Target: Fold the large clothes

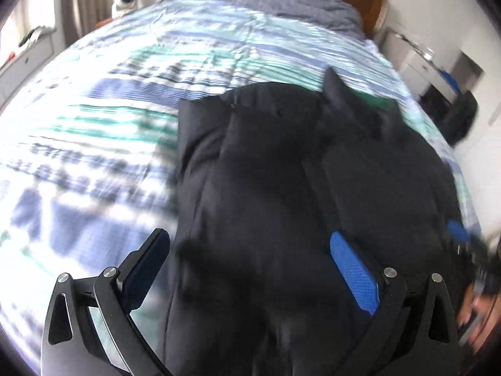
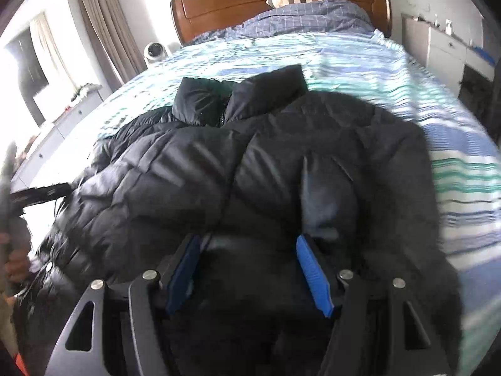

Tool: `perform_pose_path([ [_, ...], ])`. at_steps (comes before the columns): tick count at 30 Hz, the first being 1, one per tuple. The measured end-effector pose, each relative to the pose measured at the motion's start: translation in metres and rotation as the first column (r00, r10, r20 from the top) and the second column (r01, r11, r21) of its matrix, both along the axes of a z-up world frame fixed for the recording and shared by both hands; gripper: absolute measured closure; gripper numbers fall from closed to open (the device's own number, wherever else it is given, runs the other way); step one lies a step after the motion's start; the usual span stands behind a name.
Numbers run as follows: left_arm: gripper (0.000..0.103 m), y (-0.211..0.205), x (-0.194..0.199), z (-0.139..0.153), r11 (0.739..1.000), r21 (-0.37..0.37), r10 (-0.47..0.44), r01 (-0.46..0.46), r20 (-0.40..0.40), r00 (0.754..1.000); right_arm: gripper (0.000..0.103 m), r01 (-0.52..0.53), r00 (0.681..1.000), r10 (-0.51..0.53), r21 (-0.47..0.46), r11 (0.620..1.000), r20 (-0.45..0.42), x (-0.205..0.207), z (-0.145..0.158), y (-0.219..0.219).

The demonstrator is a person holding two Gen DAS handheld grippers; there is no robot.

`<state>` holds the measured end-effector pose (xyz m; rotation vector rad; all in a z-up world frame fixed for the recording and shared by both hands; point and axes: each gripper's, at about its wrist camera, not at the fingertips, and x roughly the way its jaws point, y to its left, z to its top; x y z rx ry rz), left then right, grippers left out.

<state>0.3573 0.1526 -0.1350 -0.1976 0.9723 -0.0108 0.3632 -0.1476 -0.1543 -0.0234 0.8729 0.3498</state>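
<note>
Showing a black puffer jacket (image 2: 219, 169) spread on a bed (image 2: 360, 62) with a striped blue-and-green cover, collar toward the wooden headboard (image 2: 250, 0) at the top of the frame. In the right wrist view the jacket fills the centre, and the right hand-held gripper (image 2: 247, 269) hovers at lower centre with its blue pads spread apart over the padded front; no cloth is seen pinched between them. In the left wrist view the left hand-held gripper (image 1: 247, 269) stands wide, jaws well apart, the jacket's dark bulk lying between and beneath them but not clamped, with the bed cover bare in the left half of the frame. The step in hand appears to be choosing grasp points for a fold. Judged from the puffy, slippery fabric, each gripper should bite a seam or hem edge rather than a rounded panel, take both layers, and lift evenly so the padding does not slide or bunch.
</note>
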Motion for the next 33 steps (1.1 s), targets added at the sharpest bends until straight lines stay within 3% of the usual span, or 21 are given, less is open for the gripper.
perform_pose_path([
  [1,0.001,-0.004,-0.021,0.005,0.999,0.019,-0.031,0.03,0.011,0.999,0.025,-0.014,1.0,0.014,-0.019,1.0,0.009,-0.016,0.007,-0.001],
  [4,0.001,-0.02,-0.088,0.011,0.991,0.051,-0.122,0.12,0.032,0.992,0.024,-0.056,0.998,0.055,-0.069,0.996,-0.01,-0.067,0.015,-0.01],
  [10,0.001,-0.046,-0.183,-0.01,0.972,0.094,-0.212,0.214,-0.03,0.977,0.024,-0.07,0.996,0.057,-0.199,0.978,-0.068,-0.161,-0.001,-0.033],
  [13,0.001,-0.061,-0.224,-0.014,0.95,0.215,-0.227,0.228,-0.03,0.973,0.024,-0.034,0.997,0.023,-0.181,0.983,-0.067,-0.201,-0.012,-0.052],
  [15,0.001,-0.062,-0.241,-0.012,0.942,0.239,-0.23,0.234,-0.044,0.972,0.024,-0.028,0.998,0.018,-0.161,0.987,-0.06,-0.215,-0.011,-0.059],
  [21,0.001,-0.052,-0.287,-0.006,0.959,0.166,-0.21,0.232,-0.137,0.968,0.024,-0.031,0.998,0.02,-0.205,0.978,-0.055,-0.249,0.002,-0.071],
  [27,0.001,-0.012,-0.334,0.012,0.994,0.079,-0.066,0.073,-0.092,0.994,0.024,0.044,0.999,-0.042,-0.173,0.984,0.014,-0.27,0.019,-0.088],
  [33,0.001,0.02,-0.315,0.014,0.999,-0.039,0.001,-0.004,-0.063,0.998,0.024,0.126,0.992,-0.125,-0.075,0.989,0.006,-0.263,0.03,-0.112],
])
